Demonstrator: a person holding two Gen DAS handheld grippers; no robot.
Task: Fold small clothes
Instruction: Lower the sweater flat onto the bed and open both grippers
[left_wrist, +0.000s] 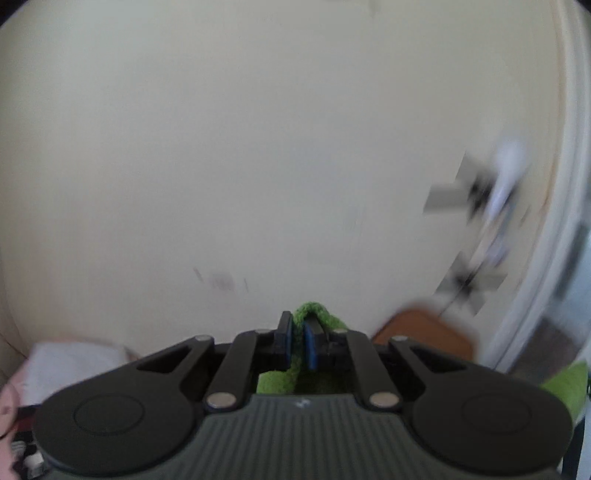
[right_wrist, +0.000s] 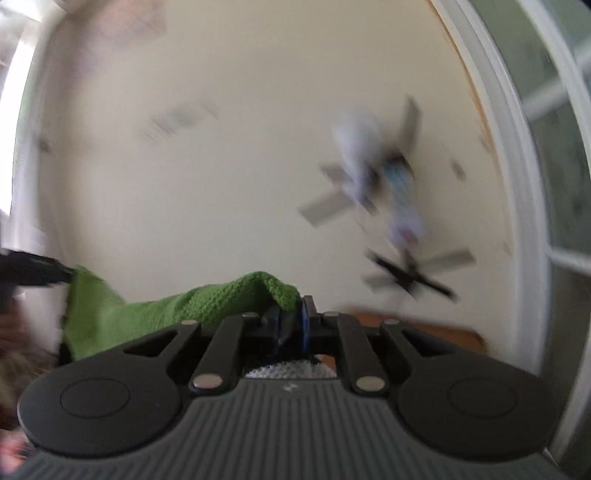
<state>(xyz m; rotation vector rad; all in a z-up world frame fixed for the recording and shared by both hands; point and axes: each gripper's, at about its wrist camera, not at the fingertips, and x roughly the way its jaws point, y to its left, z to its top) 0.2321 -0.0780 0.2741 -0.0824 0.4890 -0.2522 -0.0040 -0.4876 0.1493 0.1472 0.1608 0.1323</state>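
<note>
Cream wall (right_wrist: 221, 184); blurred fan (right_wrist: 369, 192) behind cloth (right_wrist: 184, 306)

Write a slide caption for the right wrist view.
Right claw and left claw hold a green cloth up between them.

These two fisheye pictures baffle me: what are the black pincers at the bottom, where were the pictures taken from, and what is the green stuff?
No robot here: a person holds a pincer tool in each hand, with a camera on each looking forward along its two fingers. One picture comes from the left hand-held gripper, the other from the right hand-held gripper. Both are shut on the same green cloth, each pinching one end, so it hangs lifted between them; the right view shows the left tool at its far edge. The cameras point up at a cream wall or ceiling, so no work surface shows. The blurred bladed shapes look like ceiling fans, though the blur makes that uncertain.
</note>
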